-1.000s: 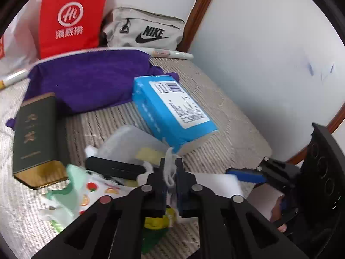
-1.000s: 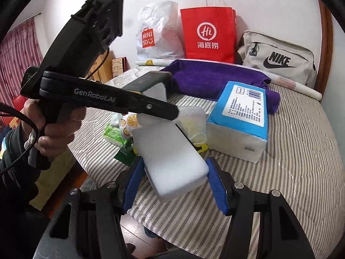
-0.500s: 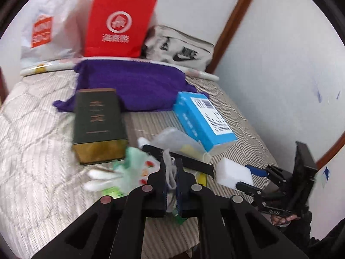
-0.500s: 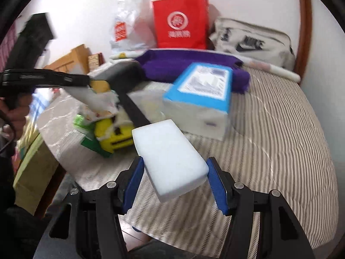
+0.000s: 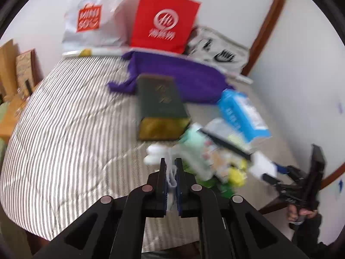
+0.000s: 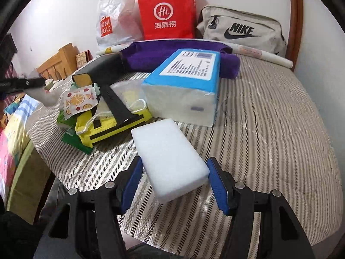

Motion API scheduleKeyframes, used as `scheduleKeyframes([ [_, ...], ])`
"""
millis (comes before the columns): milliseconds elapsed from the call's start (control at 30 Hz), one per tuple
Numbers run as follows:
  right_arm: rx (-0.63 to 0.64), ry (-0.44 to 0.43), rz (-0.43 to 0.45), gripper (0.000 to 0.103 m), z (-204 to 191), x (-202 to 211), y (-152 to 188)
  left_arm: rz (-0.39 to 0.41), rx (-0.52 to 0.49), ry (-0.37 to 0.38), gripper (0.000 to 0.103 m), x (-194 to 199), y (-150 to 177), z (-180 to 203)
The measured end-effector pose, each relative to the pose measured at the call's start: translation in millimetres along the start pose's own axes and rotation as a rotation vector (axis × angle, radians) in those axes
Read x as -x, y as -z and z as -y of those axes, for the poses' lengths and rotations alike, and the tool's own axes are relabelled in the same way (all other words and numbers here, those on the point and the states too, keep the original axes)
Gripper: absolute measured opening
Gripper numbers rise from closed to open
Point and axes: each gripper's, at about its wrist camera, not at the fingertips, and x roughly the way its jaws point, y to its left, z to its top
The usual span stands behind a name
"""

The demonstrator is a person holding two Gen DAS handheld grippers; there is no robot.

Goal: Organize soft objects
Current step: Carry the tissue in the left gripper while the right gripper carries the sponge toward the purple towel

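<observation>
**Sponge in one gripper, bit of white fabric in the other**

Left wrist view, pretty blurry: the left gripper (image 5: 171, 172) has its jaws nearly closed, pinching a thin white scrap of cloth or string (image 5: 171, 178), can't tell which. It hangs above the striped bed (image 5: 64, 133). Ahead sit a dark green box (image 5: 160, 105), a purple towel (image 5: 189, 79) and a blue tissue pack (image 5: 243, 114).

Right wrist view: the right gripper (image 6: 174, 181) has its jaws clamped on a white sponge block (image 6: 169, 157), held over the bed's near edge. Just beyond lies a pile with a fruit-print cloth (image 6: 78, 102) and a yellow pouch (image 6: 112, 127), beside the tissue pack. A red paper bag (image 6: 166, 13) and a Nike bag (image 6: 241, 30) stand along the far edge.
</observation>
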Motion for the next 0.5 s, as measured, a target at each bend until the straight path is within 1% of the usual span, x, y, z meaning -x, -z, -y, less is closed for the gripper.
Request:
scheduleKeyframes([
  [133, 0.007, 0.005, 0.004, 0.062, -2.7, -1.7, 1.0, -0.05, 0.016, -0.02, 0.007, -15.6, 13.2, -11.5],
  [267, 0.001, 0.004, -0.003, 0.062, -4.3, -5.2, -0.2, -0.08, 0.028, -0.001, 0.007, -19.9, 23.8, -17.2],
  [400, 0.007, 0.028, -0.02, 0.064, -7.9, -11.7, 0.2, -0.106, 0.018, 0.008, 0.007, -25.4, 34.6, -16.1],
  [433, 0.011, 0.033, -0.018, 0.064, -8.6, -11.7, 0.8, -0.11, 0.016, 0.011, 0.008, -27.0, 35.7, -15.9],
  [467, 0.011, 0.034, -0.018, 0.064, -8.8, -12.2, 0.3, -0.114, 0.013, 0.018, 0.012, -28.5, 37.2, -14.5],
  [500, 0.01, 0.035, -0.02, 0.064, -8.9, -12.3, 0.1, -0.119, 0.008, 0.024, 0.013, -30.4, 39.0, -12.4],
])
